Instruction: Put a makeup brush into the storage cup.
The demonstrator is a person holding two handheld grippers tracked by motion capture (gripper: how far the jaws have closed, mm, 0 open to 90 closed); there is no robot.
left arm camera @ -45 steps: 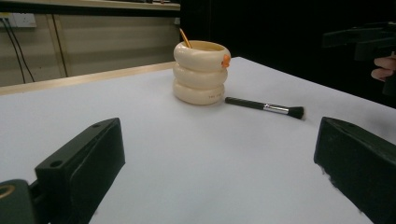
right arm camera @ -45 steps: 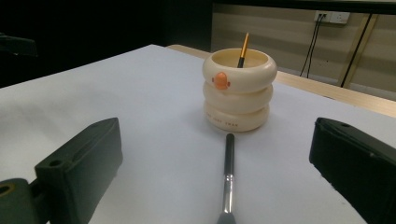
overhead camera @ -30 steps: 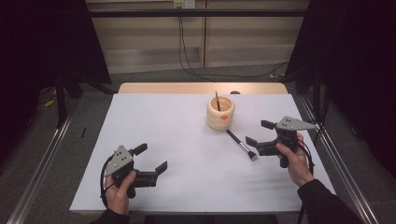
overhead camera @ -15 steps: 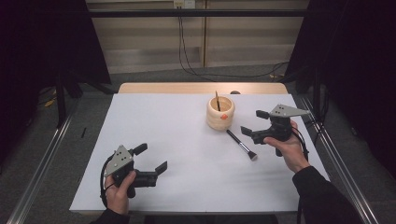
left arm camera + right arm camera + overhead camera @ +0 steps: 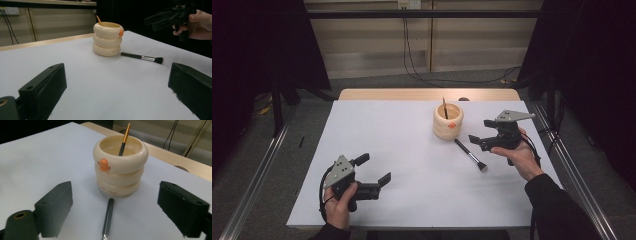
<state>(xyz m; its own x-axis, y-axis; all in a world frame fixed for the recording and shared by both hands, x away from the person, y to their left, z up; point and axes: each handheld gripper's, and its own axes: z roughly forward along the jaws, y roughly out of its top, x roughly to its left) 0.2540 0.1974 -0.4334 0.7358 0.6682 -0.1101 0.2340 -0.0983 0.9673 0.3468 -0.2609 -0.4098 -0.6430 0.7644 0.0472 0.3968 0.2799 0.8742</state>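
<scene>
- My right gripper [image 5: 482, 135] hangs above the table's right side, just right of the cream ringed pot [image 5: 448, 121]. Its jaws stand apart with nothing between them, though they have just been closing a little.
- From the right gripper view I look straight down the jaws at the pot [image 5: 120, 165], with the black-handled brush [image 5: 107, 218] lying on the white table sheet [image 5: 37, 162] between me and it, its handle end just short of the pot's base.
- In the high view that brush [image 5: 471, 155] lies slanted, bristles pointing toward the near right, handle end close to the pot.
- A second brush [image 5: 444, 107] with a gold-tipped handle leans upright inside the pot.
- An orange knob [image 5: 103, 164] sticks out of the pot's top ring, facing my right gripper.
- My left gripper [image 5: 373, 172] sits low at the near left, well apart from everything, jaws wide and empty.
- Nothing lies between the right gripper and the brush on the sheet.
</scene>
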